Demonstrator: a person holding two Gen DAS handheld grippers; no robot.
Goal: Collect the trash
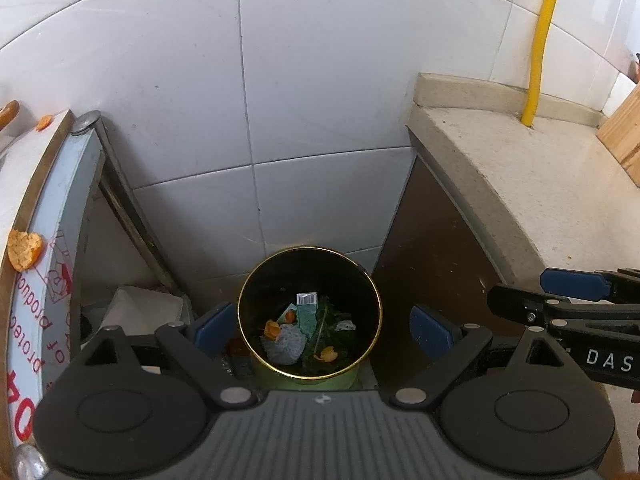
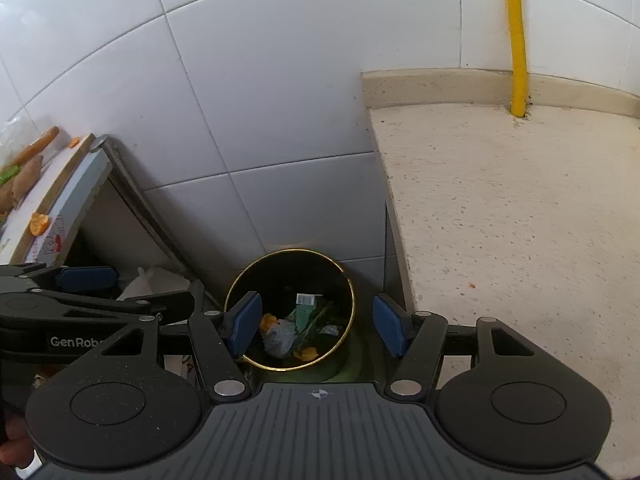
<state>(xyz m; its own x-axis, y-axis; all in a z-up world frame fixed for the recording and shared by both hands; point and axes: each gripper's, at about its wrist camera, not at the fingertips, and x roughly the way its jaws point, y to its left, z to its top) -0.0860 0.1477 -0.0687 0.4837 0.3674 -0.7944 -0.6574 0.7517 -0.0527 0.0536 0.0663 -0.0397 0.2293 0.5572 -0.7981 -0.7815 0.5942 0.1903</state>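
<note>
A dark round bin with a gold rim [image 1: 244, 280] [image 2: 347, 276] stands on the floor against the tiled wall, between a table and a counter. Inside lie orange peels [image 1: 273, 330], a grey wad [image 1: 285, 345], green leaves [image 1: 324, 326] and a teal wrapper with a barcode [image 1: 307, 308] [image 2: 307, 306]. My left gripper [image 1: 322, 326] is open and empty, high above the bin. My right gripper [image 2: 318, 326] is also open and empty above the bin. Each gripper shows at the edge of the other's view. An orange peel [image 1: 25, 249] [image 2: 40, 224] lies on the table at left.
A speckled stone counter [image 1: 520, 184] [image 2: 520, 208] is at right, with a yellow pipe [image 1: 540, 40] [image 2: 517, 36] at its back and a wooden board [image 1: 624, 128]. The left table [image 1: 60, 216] [image 2: 68, 200] holds carrots and greens [image 2: 24, 168]. A white bag [image 1: 140, 306] lies under it.
</note>
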